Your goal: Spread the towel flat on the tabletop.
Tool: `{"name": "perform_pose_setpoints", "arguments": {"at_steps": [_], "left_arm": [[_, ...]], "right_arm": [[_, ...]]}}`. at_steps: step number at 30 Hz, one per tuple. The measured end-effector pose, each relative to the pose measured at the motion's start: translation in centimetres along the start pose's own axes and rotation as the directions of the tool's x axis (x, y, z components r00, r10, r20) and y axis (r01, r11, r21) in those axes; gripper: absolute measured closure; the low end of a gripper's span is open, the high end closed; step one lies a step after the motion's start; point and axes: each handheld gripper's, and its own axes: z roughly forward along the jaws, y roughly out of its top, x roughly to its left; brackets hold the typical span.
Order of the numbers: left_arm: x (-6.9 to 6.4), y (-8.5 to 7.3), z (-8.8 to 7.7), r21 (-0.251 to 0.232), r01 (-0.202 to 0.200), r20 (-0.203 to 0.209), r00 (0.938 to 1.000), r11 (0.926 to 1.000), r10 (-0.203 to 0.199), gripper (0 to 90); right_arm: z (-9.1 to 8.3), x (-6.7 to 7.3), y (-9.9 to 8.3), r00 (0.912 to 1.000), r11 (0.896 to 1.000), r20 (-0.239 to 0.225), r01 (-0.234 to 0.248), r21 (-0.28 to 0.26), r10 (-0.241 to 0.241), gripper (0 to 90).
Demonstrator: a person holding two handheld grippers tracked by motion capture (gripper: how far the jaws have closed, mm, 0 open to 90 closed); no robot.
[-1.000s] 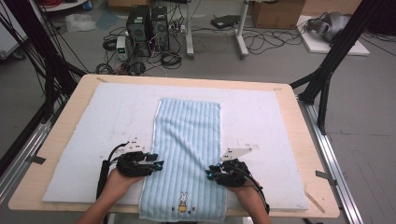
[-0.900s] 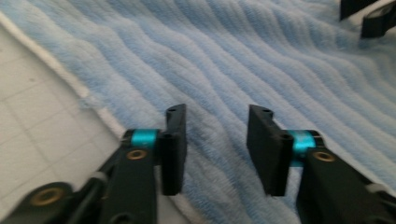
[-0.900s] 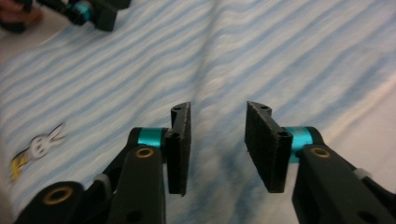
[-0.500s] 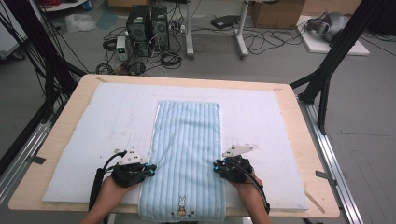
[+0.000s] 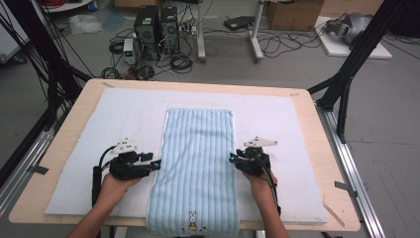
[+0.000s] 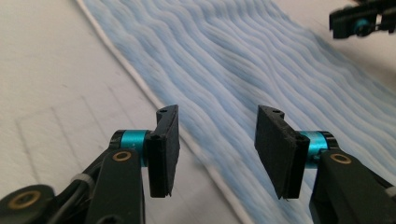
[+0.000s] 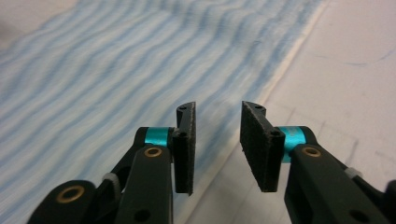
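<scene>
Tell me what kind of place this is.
Probably a lab or workshop: a wooden table on a bare floor, computer towers with loose cables behind it, and black camera-rig struts alongside.

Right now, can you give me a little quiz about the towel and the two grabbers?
1. True or false: the left gripper is squeezing the towel.
2. What little picture is on the towel's near end?
3. Where does the right gripper sit: A) at the towel's right edge, B) on the floor, C) at the table's far edge?

Key:
1. False. Its fingers have just opened, with nothing pinched.
2. A bunny.
3. A
</scene>
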Motion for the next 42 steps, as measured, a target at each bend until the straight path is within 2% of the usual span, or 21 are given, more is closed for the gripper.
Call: {"name": "perform_pose_setpoints", "arguments": {"at_steps": [3,5,6,9,10,11,12,14,17,20,24,27,29,32,33,36,37,38,39,41,42], "left_arm": [[1.3,0.8,0.6,-0.012,0.021,-0.020,0.9996,0.9997,-0.022,48.4],[1.7,1.3,0.8,-0.024,0.035,-0.033,0.9988,0.9991,-0.036,47.9],[1.9,1.5,0.9,-0.033,0.040,-0.035,0.9985,0.9986,-0.041,47.9],[2.0,2.0,1.1,-0.042,0.041,-0.049,0.9979,0.9983,-0.043,47.8],[2.1,2.2,1.3,-0.032,0.044,-0.052,0.9976,0.9985,-0.046,47.4],[2.2,2.4,1.6,-0.032,0.045,-0.056,0.9973,0.9985,-0.046,46.2],[2.3,2.7,1.9,-0.032,0.049,-0.059,0.9970,0.9983,-0.050,46.1],[2.6,3.2,2.6,-0.028,0.052,-0.063,0.9965,0.9982,-0.054,45.4],[3.4,4.2,3.9,-0.023,0.062,-0.073,0.9953,0.9978,-0.063,45.3],[4.5,5.1,5.8,-0.009,0.073,-0.088,0.9934,0.9973,-0.073,45.7],[5.7,6.1,8.1,-0.005,0.081,-0.118,0.9897,0.9967,-0.081,47.8],[6.4,6.7,9.6,0.017,0.077,-0.140,0.9875,0.9969,-0.073,53.4],[6.6,6.8,10.4,0.027,0.065,-0.151,0.9866,0.9975,-0.061,63.3],[6.4,7.0,11.2,0.043,0.045,-0.184,0.9823,0.9980,-0.037,62.9],[6.2,7.0,11.5,0.050,0.025,-0.199,0.9799,0.9984,-0.015,64.2],[5.9,6.7,12.1,0.071,-0.020,-0.225,0.9736,0.9973,0.036,77.4],[5.9,6.8,12.1,0.069,-0.019,-0.227,0.9733,0.9975,0.035,86.6],[6.1,6.9,12.2,0.069,-0.006,-0.233,0.9723,0.9976,0.022,86.8],[6.2,7.1,12.2,0.072,-0.007,-0.252,0.9675,0.9974,0.025,87.1],[6.6,7.1,12.2,0.051,-0.006,-0.302,0.9532,0.9987,0.021,87.3],[6.9,7.1,12.3,0.045,0.022,-0.300,0.9538,0.9988,-0.008,87.3]], "right_arm": [[1.7,-0.2,0.3,0.9999,0.998,0.010,0.010,0.061,-0.010,74.2],[1.8,-0.1,0.4,0.9982,0.995,0.030,0.050,0.081,-0.053,84.5],[1.7,0.0,0.5,0.9974,0.993,0.034,0.060,0.099,-0.064,86.4],[1.1,0.2,0.4,0.9914,0.988,0.084,0.089,0.129,-0.100,86.7],[1.0,0.1,0.3,0.9914,0.988,0.082,0.091,0.127,-0.102,85.0],[0.9,0.2,0.2,0.9916,0.988,0.079,0.092,0.127,-0.102,77.0],[0.9,0.1,0.3,0.9920,0.990,0.073,0.094,0.109,-0.102,68.7],[0.6,0.1,0.4,0.9946,0.994,0.053,0.086,0.066,-0.090,62.6],[0.0,0.1,0.6,0.9948,0.996,0.056,0.085,0.002,-0.085,58.8],[-0.4,0.1,0.6,0.9969,0.997,0.045,0.066,-0.032,-0.065,55.8],[-0.6,-0.1,0.2,0.9977,0.997,0.034,0.061,-0.041,-0.060,54.6],[-0.9,-0.2,0.0,0.9980,0.997,0.033,0.055,-0.049,-0.053,54.6],[-1.1,-0.4,0.0,0.9985,0.997,0.032,0.046,-0.057,-0.045,54.5],[-1.3,-0.6,0.0,0.9988,0.997,0.032,0.040,-0.064,-0.038,54.4],[-1.3,-0.6,-0.1,0.9989,0.997,0.029,0.038,-0.066,-0.036,54.1],[-1.3,-0.8,-0.1,0.9992,0.997,0.027,0.033,-0.070,-0.031,53.8],[-1.2,-0.8,-0.1,0.9992,0.997,0.028,0.032,-0.072,-0.030,53.8],[-1.1,-0.8,0.0,0.9992,0.997,0.028,0.030,-0.072,-0.028,53.8],[-1.0,-0.9,0.0,0.9994,0.997,0.025,0.026,-0.069,-0.024,54.0],[-0.6,-1.0,0.2,0.9991,0.998,0.035,0.025,-0.064,-0.023,54.2],[-0.4,-1.2,0.4,0.9991,0.998,0.039,0.020,-0.064,-0.018,54.5]]}}
